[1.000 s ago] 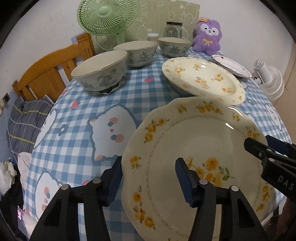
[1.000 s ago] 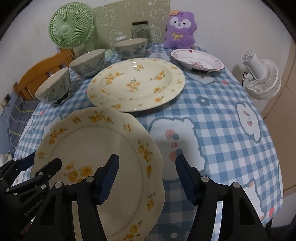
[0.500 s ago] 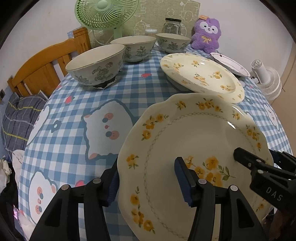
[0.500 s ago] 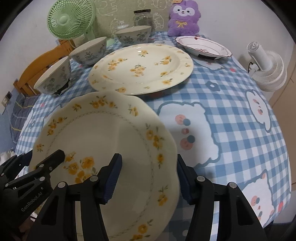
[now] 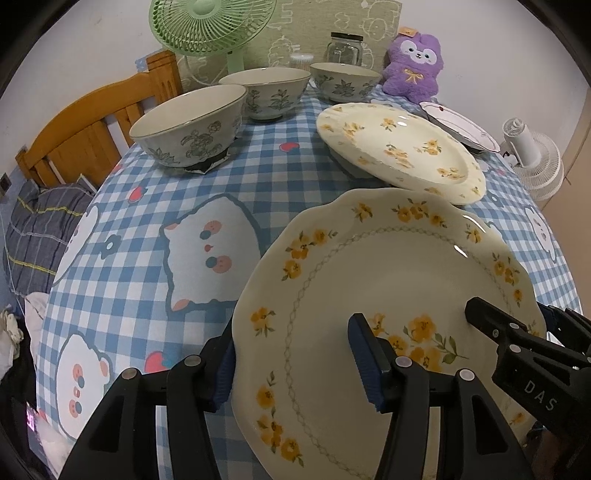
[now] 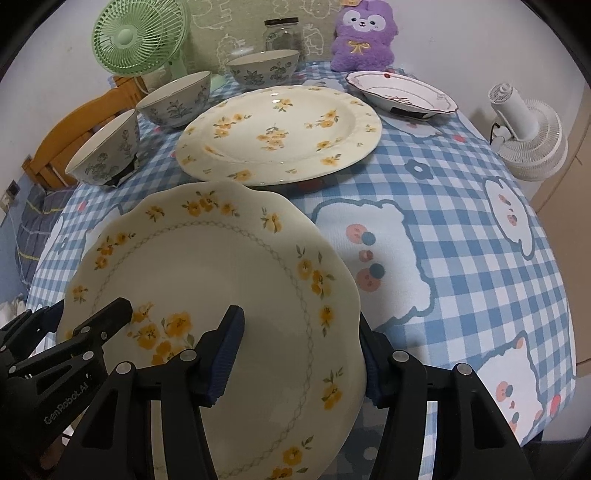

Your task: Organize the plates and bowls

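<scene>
Both grippers hold one cream scalloped plate (image 5: 388, 280) with yellow flowers, lifted and tilted above the near table edge. My left gripper (image 5: 295, 354) clamps its left rim; my right gripper (image 6: 299, 347) clamps its right rim, and the plate also shows in the right wrist view (image 6: 207, 280). A larger cream flowered plate (image 6: 277, 133) lies just beyond it. A white plate with red trim (image 6: 402, 90) sits at the far right. Three grey-patterned bowls (image 5: 188, 125) (image 5: 266, 92) (image 5: 343, 81) stand in a row along the far left.
The table has a blue checked cloth (image 6: 461, 229). A green fan (image 5: 210, 26), a glass jar (image 5: 343, 48) and a purple plush toy (image 6: 364, 35) stand at the back. A white fan (image 6: 528, 136) is off the right edge, a wooden chair (image 5: 85, 122) at left.
The held plate has risen and moved forward toward the larger flowered plate, and both grippers have moved with it. The other dishes have not moved.
</scene>
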`<action>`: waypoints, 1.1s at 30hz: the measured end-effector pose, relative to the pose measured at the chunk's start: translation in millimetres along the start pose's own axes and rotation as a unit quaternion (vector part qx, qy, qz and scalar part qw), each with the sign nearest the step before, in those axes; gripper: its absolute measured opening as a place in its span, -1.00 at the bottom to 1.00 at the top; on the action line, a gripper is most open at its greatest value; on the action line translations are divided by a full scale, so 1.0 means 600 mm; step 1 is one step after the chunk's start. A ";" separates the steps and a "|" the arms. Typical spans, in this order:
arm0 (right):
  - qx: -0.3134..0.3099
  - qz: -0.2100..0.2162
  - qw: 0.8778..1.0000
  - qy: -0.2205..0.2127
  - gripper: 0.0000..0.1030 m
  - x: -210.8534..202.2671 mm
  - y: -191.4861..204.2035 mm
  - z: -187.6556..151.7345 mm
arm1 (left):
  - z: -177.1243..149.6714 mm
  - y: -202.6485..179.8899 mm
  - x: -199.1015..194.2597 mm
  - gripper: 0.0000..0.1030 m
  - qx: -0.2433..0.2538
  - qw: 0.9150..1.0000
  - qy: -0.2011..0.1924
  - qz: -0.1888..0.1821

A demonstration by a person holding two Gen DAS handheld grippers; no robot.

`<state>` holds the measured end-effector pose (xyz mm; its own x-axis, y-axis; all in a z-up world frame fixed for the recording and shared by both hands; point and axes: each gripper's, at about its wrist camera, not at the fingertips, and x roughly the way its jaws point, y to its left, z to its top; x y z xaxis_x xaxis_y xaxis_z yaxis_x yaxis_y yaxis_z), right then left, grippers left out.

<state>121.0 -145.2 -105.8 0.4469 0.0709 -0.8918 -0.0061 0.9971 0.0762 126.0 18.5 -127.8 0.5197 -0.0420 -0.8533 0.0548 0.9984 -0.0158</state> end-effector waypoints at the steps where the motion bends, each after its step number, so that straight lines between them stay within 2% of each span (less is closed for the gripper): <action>1: 0.002 -0.001 1.000 0.000 0.16 -0.001 -0.003 0.000 | 0.000 -0.003 -0.002 0.09 0.002 1.000 -0.002 0.001; 33: 0.069 -0.017 0.997 -0.037 0.16 -0.056 -0.164 -0.015 | 0.012 -0.163 -0.022 0.09 0.057 0.998 -0.025 -0.017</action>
<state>98.3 -245.7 -87.3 0.5091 0.0296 -0.8602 0.1309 0.9851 0.1114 120.1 -78.7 -111.5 0.5582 -0.0812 -0.8257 0.1687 0.9855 0.0172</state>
